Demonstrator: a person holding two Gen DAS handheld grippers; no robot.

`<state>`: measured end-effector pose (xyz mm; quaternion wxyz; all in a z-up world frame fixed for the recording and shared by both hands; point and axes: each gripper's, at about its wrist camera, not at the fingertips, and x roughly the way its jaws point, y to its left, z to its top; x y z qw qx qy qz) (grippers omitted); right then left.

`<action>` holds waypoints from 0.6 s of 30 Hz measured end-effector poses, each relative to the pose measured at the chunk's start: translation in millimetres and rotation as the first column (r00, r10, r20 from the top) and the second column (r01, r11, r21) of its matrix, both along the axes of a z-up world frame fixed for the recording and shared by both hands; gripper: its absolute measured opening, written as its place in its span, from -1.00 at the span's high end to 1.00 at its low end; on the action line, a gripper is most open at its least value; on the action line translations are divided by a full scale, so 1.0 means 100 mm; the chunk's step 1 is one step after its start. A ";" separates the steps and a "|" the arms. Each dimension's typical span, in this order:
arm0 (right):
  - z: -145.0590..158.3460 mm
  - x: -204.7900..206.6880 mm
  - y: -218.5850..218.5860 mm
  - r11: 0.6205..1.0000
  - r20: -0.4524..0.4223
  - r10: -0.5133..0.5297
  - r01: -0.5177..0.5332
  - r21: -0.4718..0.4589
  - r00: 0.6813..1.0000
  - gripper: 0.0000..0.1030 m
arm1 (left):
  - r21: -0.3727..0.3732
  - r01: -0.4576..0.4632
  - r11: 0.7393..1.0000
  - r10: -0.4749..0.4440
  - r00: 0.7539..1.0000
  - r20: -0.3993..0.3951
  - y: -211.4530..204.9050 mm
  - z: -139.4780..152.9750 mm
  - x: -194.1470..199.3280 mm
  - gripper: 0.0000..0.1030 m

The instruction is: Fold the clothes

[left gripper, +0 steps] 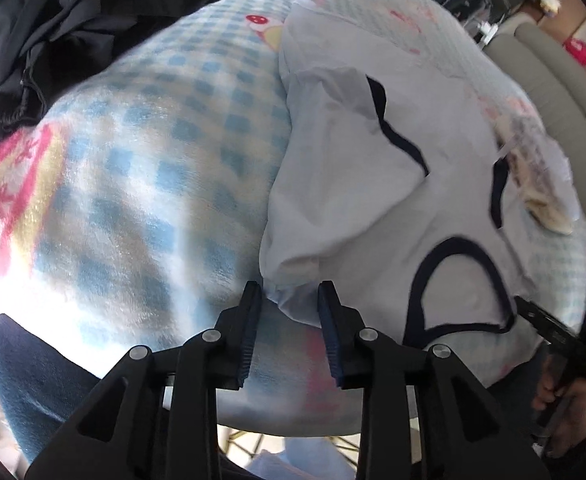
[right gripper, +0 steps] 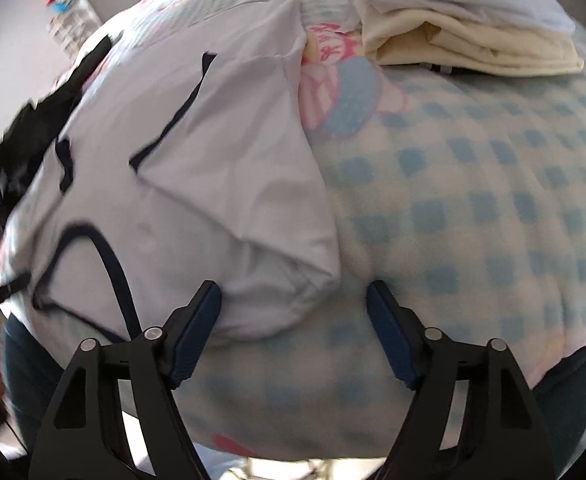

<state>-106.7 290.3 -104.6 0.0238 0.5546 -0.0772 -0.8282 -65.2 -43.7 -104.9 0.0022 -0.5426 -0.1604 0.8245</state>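
The work surface is a bed covered by a blue-and-white checked blanket (left gripper: 141, 168) printed with pink cartoon figures. The garment being folded, a pale white T-shirt (left gripper: 373, 184) with dark navy trim at the neckline and sleeve hems, lies flat on the blanket near its front edge, both sleeves turned inward over the body. The left gripper (left gripper: 291, 304) points steeply down at the near left corner of the T-shirt; its jaws stand partly apart, a fold of the shirt's edge sits between the tips, and the pads do not visibly press on it, so the cloth is released rather than pinched. The right gripper (right gripper: 295, 300) points down at the opposite near corner; its jaws stand wide apart, the shirt's folded shoulder lies between them just beside the left pad, and nothing is gripped. A crumpled black garment (left gripper: 69, 36) lies on the blanket well apart from the T-shirt, at the far left. A stack of folded cream and white clothes (right gripper: 465, 28) rests on the blanket at the far right. The person's hand (left gripper: 561, 404) shows at the right edge of the left wrist view, holding the other tool.
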 end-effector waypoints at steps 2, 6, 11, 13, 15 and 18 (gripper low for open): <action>0.03 0.05 0.06 1.000 0.006 -0.024 0.024 -0.011 1.000 -0.47 | 0.010 0.002 1.000 -0.001 1.000 -0.018 0.02 0.02 -0.01 0.40; 0.24 0.04 0.11 0.990 -0.048 -0.065 0.058 -0.130 0.997 -0.47 | 0.056 0.002 0.998 0.003 0.995 -0.099 0.00 0.13 -0.06 0.40; 0.06 -0.18 -0.09 0.990 -0.010 -0.036 0.034 -0.136 0.999 -0.55 | 0.052 -0.037 0.998 0.039 0.999 -0.037 -0.07 -0.08 -0.19 0.40; -0.09 -0.18 -0.04 0.996 0.011 -0.005 0.006 -0.084 1.000 -0.55 | 0.064 -0.053 0.997 0.055 0.998 -0.021 -0.09 -0.16 -0.14 0.40; -0.10 -0.15 -0.07 0.998 0.001 0.013 -0.013 -0.057 1.000 -0.54 | 0.062 -0.046 0.997 0.047 0.999 -0.022 -0.07 -0.17 -0.10 0.40; -0.08 -0.06 -0.07 0.999 0.006 0.021 -0.021 -0.029 1.000 -0.51 | 0.065 -0.019 0.998 0.019 1.000 -0.010 -0.04 -0.20 -0.10 0.31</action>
